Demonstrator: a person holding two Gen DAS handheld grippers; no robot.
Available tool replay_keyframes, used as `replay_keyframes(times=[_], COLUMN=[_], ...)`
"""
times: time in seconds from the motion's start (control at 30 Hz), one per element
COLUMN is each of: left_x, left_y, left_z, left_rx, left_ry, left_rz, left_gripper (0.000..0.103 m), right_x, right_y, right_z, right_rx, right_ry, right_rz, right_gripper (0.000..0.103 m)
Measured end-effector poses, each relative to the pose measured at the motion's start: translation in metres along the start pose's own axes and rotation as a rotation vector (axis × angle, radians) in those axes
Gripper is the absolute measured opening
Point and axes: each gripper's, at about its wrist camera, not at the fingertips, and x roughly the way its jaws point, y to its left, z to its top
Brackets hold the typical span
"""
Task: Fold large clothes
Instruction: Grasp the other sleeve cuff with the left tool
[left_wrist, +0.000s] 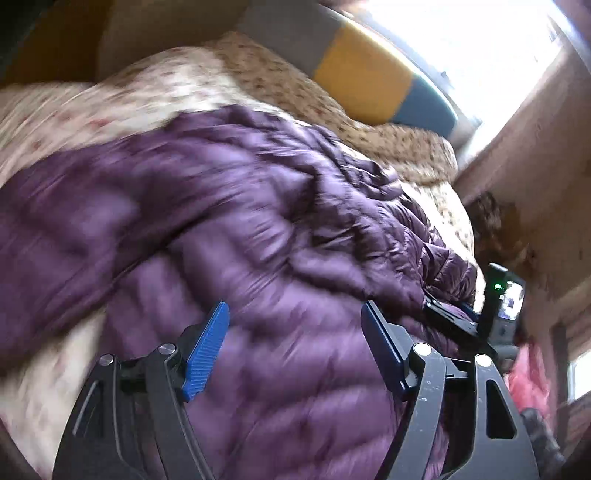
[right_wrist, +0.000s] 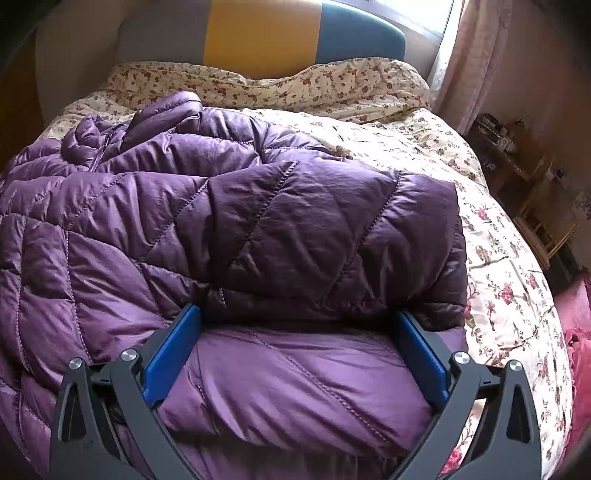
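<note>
Purple quilted nylon covers most of the floral bedspread (right_wrist: 491, 236): the puffer jacket (right_wrist: 229, 221) lies spread across the bed, 1 panel already doubled over near the right gripper (right_wrist: 301, 350). Its 2 fingers stand wide with padded cloth bulging between them, the pads not visibly pinching. The left gripper (left_wrist: 295, 350) also stands wide above the jacket, holding nothing. The jacket looks light, soft and slippery, likely to spring back when released. A stitched seam or hem edge should give the surest hold.
</note>
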Motion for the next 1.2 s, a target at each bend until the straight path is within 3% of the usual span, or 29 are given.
replay_keyframes(times=[0.2, 0.43, 0.57, 0.63, 0.77, 0.87, 0.93, 1.0, 1.2], left_x=[-0.086, -0.204, -0.241, -0.247, -0.241, -0.234, -0.232, -0.228, -0.219], left_y=[0.084, 0.188, 0.236, 0.247, 0.262, 0.278, 0.28, 0.277, 0.24], left_z=[-0.051, -0.11, -0.128, -0.126, -0.112, -0.107, -0.101, -0.093, -0.044], left_rx=[-0.203, -0.529, -0.713, -0.754, -0.792, -0.802, -0.759, -0.713, -0.521], left_ry=[-0.064, -0.261, -0.344, -0.372, -0.371, -0.351, -0.339, -0.339, -0.368], left_rz=[0.093, 0.227, 0.248, 0.266, 0.293, 0.313, 0.355, 0.352, 0.302], left_gripper=[0.073, 0.073, 0.075, 0.075, 0.072, 0.053, 0.027, 0.019, 0.018], right_x=[-0.001, -0.001, -0.001, -0.002, -0.002, -0.002, -0.002, -0.002, -0.002], right_y=[0.004, 0.002, 0.001, 0.0, 0.0, 0.0, 0.0, 0.0, -0.001], right_z=[0.0, -0.002, -0.001, -0.001, -0.002, -0.002, -0.002, -0.002, -0.002], right_rx=[-0.007, -0.004, -0.001, -0.002, -0.003, -0.003, -0.003, -0.002, -0.003], right_ry=[-0.008, -0.013, -0.012, -0.014, -0.015, -0.014, -0.014, -0.014, -0.014], right_rz=[-0.018, -0.018, -0.016, -0.02, -0.02, -0.02, -0.02, -0.018, -0.019], right_gripper=[0.1, 0.101, 0.101, 0.101, 0.101, 0.101, 0.101, 0.101, 0.101])
